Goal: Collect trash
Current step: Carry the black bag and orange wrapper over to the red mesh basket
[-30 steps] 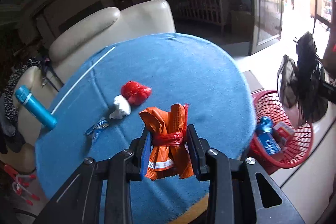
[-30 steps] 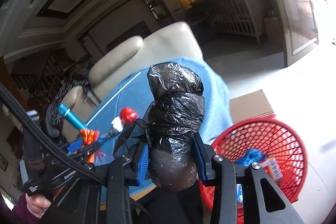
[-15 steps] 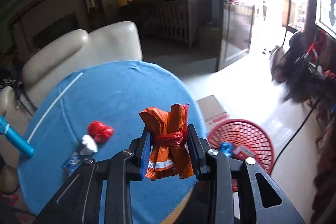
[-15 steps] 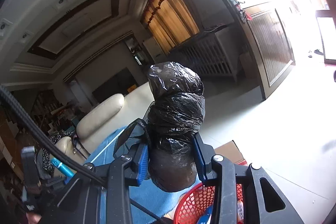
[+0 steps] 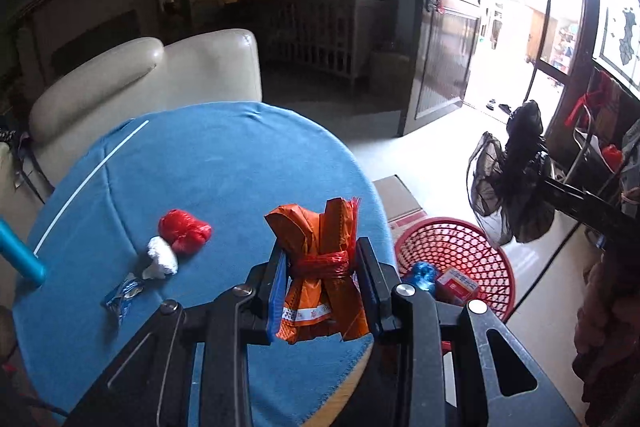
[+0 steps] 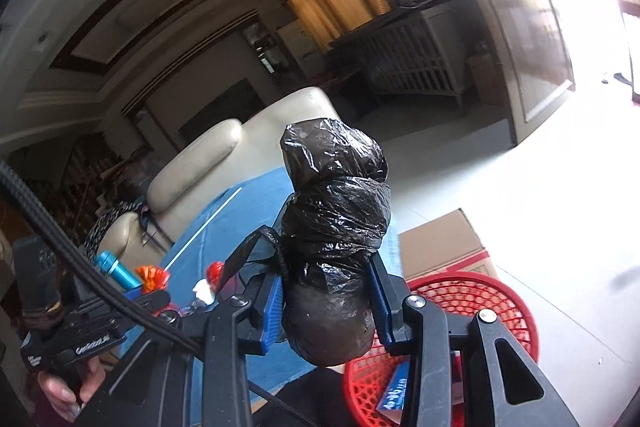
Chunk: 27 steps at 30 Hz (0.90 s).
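Dim living-room furniture and a bright doorway frame a round desk [image 5: 224, 163] under a blue cloth. At its near rim, the left tool [image 5: 322, 281] pinches an orange bag bundle [image 5: 320, 267] across the red tie at its waist, held clear above the cloth. It looks light, soft and crushable, with slick plastic, so the knotted waist seems the surest place to take hold. The right tool [image 6: 324, 301] is clamped on a black bag bundle [image 6: 334, 227], squeezing its rounder lower part; it appears bulkier and equally yielding, and the film could slip if the pinch eased.

On the cloth at about ten o'clock from the orange bundle lie a red plastic wad [image 5: 184, 231], a white crumpled scrap [image 5: 162, 259] touching it, and a blue wrapper [image 5: 122, 295] just beside those. All three look featherlight and small, best nipped at their middle. A red mesh basket [image 5: 460, 243] stands on the floor at three o'clock, already holding some packaging, and looks like the likely drop point.
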Available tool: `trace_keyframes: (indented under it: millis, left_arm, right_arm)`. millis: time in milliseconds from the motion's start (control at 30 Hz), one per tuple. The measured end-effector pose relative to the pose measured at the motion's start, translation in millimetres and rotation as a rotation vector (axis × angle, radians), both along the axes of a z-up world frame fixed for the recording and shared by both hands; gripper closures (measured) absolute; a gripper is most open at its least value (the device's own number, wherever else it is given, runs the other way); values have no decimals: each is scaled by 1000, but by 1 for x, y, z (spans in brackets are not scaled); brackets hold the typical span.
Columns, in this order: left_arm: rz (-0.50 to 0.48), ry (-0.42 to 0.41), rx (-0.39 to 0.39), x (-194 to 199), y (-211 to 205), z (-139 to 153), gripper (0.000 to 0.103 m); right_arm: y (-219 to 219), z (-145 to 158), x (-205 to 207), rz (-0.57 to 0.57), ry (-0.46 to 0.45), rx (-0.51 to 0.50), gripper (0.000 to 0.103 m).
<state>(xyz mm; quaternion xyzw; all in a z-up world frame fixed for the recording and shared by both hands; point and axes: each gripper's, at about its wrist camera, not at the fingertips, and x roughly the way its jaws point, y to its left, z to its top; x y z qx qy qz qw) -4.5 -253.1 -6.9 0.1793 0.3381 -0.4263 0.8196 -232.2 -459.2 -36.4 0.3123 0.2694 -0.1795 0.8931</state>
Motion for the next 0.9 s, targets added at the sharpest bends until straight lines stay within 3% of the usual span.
trace_keyframes:
  millis: [200, 400, 667, 900]
  left_arm:
    - [6, 17, 3, 6, 8, -2, 68]
    - [-21, 2, 3, -3, 0, 3, 68]
    - [-106, -30, 25, -31, -30, 6, 68]
    - [-112, -84, 65, -49, -50, 6, 68]
  right_arm:
    - [28, 6, 21, 91, 3, -43, 63]
    - [36, 10, 14, 117, 13, -56, 63]
    - [26, 12, -11, 92, 14, -63, 63]
    - [12, 7, -37, 41, 13, -48, 63]
